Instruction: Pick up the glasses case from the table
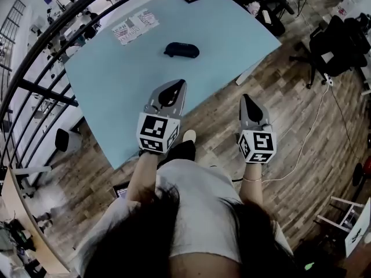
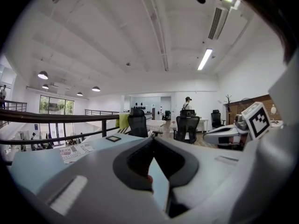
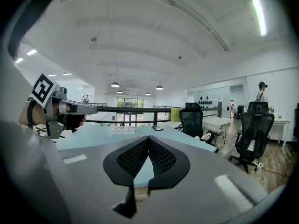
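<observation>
Left gripper: jaws are meeting at the tips, gripping nothing, hovering over the table's near edge.
Right gripper: jaws are pressing together, empty, right of the table.
Glasses case: lying mid-table, far beyond both grippers.
Long axis: running left to right.
Count: two grippers, one case, one printed sheet.

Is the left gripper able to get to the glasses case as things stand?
Probably yes. Only bare table lies between the left gripper and the glasses case, and the papers sit off to the side. Its jaws are together, so they would have to open first.
</observation>
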The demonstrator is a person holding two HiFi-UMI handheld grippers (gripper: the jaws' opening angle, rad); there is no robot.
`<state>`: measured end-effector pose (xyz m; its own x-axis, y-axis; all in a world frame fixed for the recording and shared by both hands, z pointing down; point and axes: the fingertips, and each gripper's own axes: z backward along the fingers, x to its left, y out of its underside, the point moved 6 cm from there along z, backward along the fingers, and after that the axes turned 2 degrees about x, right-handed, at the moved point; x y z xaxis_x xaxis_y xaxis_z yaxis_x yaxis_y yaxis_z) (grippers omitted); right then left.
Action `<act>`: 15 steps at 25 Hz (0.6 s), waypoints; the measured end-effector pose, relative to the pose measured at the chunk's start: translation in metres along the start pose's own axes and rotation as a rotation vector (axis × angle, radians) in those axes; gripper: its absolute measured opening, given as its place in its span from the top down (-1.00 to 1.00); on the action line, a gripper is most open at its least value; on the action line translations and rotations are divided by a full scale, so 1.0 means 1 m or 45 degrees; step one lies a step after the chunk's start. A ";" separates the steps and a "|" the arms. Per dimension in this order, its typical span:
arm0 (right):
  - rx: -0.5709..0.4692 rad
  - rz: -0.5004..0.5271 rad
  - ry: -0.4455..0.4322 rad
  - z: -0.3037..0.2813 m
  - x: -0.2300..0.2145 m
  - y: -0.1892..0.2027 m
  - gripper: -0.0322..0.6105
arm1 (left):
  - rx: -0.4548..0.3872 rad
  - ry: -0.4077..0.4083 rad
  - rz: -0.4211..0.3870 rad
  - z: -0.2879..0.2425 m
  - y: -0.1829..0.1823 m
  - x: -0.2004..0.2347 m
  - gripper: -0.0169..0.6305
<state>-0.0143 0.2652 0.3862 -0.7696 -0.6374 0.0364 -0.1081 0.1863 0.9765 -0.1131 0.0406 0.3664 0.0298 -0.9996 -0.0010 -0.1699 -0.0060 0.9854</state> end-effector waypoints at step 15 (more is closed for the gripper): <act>0.084 -0.015 -0.009 -0.114 -0.015 -0.013 0.89 | 0.045 -0.008 0.044 -0.080 -0.002 0.081 0.77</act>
<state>0.0704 0.1867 0.3970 -0.7724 -0.6347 0.0231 -0.1583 0.2276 0.9608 -0.0313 -0.0382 0.3784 0.0172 -0.9993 0.0319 -0.2056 0.0276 0.9782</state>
